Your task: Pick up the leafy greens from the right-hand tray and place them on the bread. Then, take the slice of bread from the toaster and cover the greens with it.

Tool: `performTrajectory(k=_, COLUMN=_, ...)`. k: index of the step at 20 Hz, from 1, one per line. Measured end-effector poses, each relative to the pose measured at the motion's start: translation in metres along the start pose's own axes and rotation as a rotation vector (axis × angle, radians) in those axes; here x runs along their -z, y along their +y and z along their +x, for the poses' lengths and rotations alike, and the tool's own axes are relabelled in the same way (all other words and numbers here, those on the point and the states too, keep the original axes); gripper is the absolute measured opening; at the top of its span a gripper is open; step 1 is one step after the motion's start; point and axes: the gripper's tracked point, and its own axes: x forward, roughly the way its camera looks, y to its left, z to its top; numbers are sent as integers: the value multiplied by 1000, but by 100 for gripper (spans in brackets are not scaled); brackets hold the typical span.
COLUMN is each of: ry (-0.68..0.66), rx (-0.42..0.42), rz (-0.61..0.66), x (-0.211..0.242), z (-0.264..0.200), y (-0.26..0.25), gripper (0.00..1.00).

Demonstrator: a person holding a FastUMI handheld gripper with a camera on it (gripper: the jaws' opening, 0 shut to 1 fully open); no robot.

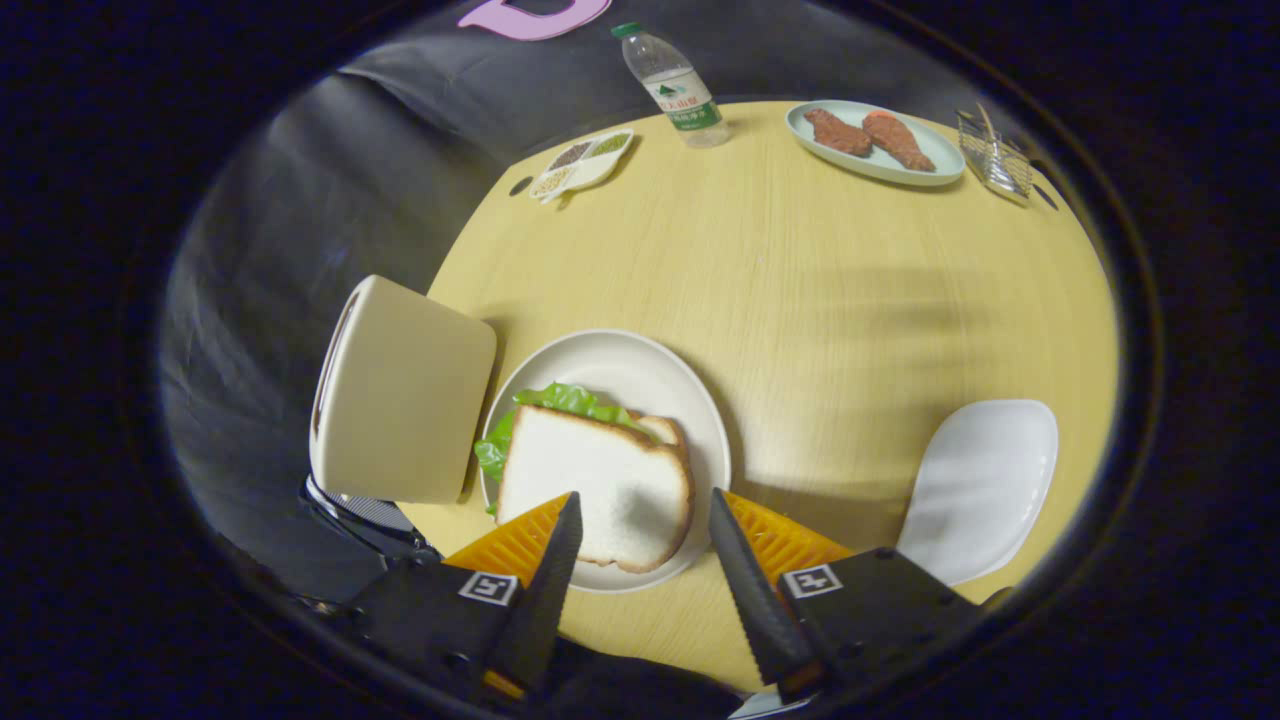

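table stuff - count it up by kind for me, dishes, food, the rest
Dishes: 4 (round plate, white tray, blue-green platter, divided dish)
Bread slices: 2 (top slice, lower slice)
Leafy greens: 1
Meat pieces: 2
Bottle: 1
Toaster: 1
Clear holder: 1
Total: 12
The gripper is open over the sandwich.

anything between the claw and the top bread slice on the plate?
Nothing visible. The claw is open, its fingers either side of the top bread slice's near corner. The slice lies over the leafy greens on the plate; the toaster stands beside it.
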Motion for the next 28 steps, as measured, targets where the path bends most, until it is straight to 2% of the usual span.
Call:
performTrajectory(k=4, ry=-148, rx=76, rz=-6, x=-21, z=-25, y=-15, gripper=100)
performTrajectory(k=10, ry=-473, rx=220, rz=-50, x=-73, z=-92, y=-37, gripper=100)
performTrajectory(k=16, ry=-929, rx=328, rz=-107, x=-142, z=-229, y=-25, gripper=100)
performTrajectory(k=19, ry=-1106, rx=422, rz=-165, x=-162, z=-301, y=-20, gripper=100)
performTrajectory(k=22, ry=-1234, rx=449, rz=-144, x=-167, z=-349, y=-7, gripper=100)
performTrajectory(k=28, ry=-1385, rx=480, rz=0, x=-133, z=-381, y=-10, gripper=100)
